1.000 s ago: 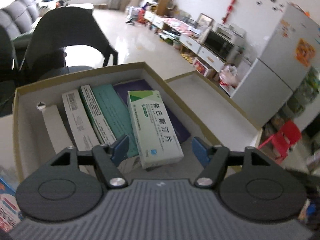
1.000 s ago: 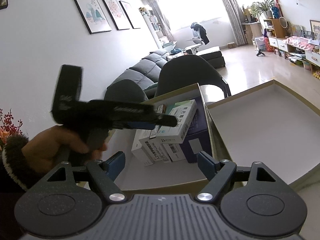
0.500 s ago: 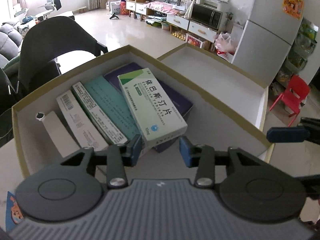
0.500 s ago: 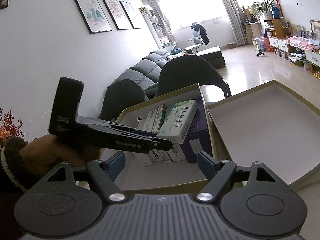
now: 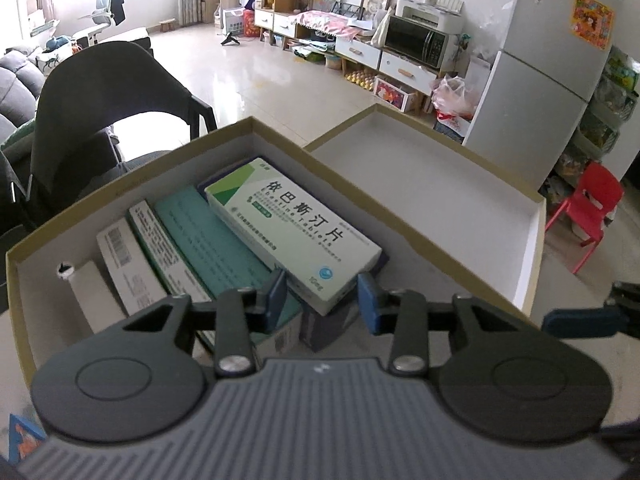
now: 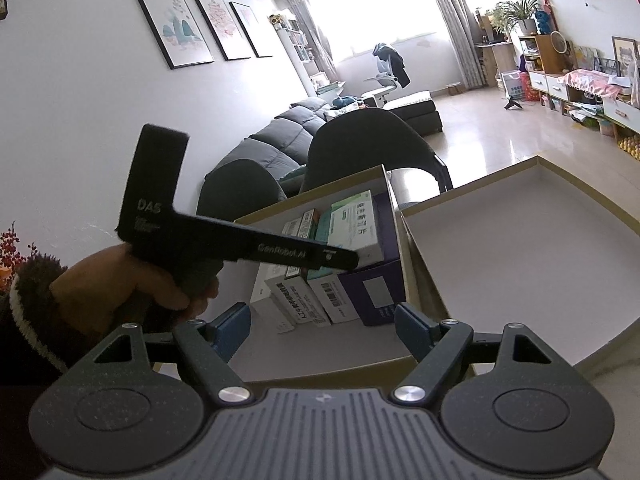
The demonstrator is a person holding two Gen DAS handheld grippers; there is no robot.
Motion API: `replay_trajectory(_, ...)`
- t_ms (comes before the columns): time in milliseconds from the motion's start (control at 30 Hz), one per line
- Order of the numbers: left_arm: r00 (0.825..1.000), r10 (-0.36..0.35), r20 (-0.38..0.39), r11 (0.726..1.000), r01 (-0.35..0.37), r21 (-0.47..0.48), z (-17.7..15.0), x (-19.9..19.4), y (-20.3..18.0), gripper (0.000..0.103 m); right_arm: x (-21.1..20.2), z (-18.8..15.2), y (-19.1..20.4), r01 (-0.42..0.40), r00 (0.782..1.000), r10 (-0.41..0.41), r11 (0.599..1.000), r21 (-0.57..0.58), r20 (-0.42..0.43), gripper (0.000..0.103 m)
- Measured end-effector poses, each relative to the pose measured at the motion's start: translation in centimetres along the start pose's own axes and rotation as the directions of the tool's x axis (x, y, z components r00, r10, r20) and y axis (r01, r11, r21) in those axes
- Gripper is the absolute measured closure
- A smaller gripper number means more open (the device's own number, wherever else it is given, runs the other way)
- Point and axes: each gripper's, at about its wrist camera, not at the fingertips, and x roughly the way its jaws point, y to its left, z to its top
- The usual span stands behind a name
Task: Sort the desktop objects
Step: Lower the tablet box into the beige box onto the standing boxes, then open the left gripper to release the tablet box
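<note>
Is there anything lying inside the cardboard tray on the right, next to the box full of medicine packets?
No, the right-hand tray shows only its bare white floor, while the packets all sit in the box beside it.

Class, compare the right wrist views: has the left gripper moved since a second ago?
Yes. The left gripper has dropped and advanced toward the box; its jaws, just closing, now reach the white and green carton.

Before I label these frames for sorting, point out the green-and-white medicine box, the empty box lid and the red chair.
green-and-white medicine box [image 5: 296, 228]: left wrist view, printed top face.
empty box lid [image 5: 420, 200]: left wrist view, bare white floor.
red chair [image 5: 596, 200]: left wrist view, backrest.
</note>
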Motion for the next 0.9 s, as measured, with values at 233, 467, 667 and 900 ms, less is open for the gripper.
replay_trajectory(233,1.000,0.013,-0.008,1.000,-0.013,0.005,1.0,0.9,0.6,0.066,0.2,0.1,0.1,0.002,1.000,-0.002,1.000,0.001,-0.001,0.021)
replay_trajectory(467,1.000,0.016,-0.008,1.000,-0.016,-0.001,1.4,1.5,1.0,0.066,0.2,0.1,0.1,0.005,1.000,-0.005,1.000,0.000,-0.001,0.021)
replay_trajectory(667,1.000,-0.012,-0.010,1.000,0.012,-0.001,1.6,1.8,1.2,0.061,0.3,-0.1,0.2,0.010,1.000,-0.010,1.000,0.002,-0.001,0.020)
replay_trajectory(900,1.000,-0.022,0.012,0.998,0.022,0.050,2.4,2.3,1.5,0.024,0.1,-0.1,0.3,0.016,1.000,-0.016,1.000,0.001,-0.005,0.020)
